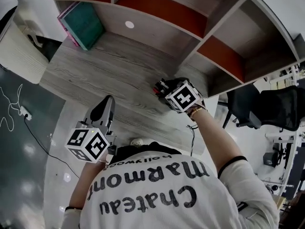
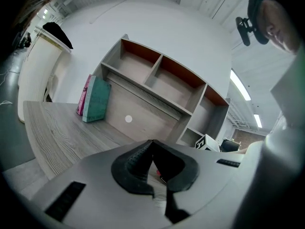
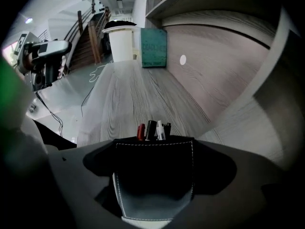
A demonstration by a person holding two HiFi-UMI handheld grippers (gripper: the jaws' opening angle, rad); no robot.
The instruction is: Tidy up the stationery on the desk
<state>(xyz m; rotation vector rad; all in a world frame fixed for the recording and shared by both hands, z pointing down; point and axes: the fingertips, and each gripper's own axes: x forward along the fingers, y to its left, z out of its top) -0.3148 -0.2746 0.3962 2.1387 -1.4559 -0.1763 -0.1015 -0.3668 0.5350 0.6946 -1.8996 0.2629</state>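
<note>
- Right gripper view shows your right gripper [image 3: 153, 152] clamped on a black pen holder [image 3: 153, 175] with white stitching, which fills the gap between the jaws.
- Pens [image 3: 152, 130] stick out of the holder's top: a red one, a black one and a white one.
- From the head view, the holder sits at the right part of the wooden desk [image 1: 105, 66], close to the shelf unit [image 1: 190, 37]. You cannot tell whether it touches the desk.
- Your left gripper [image 2: 151, 144] has its jaw tips pressed together with nothing between them. It hangs near the desk's front edge, well apart from the holder.
- A teal book [image 1: 86, 25] leans at the desk's far left, with a pink book [image 1: 66, 23] just behind it.
</note>
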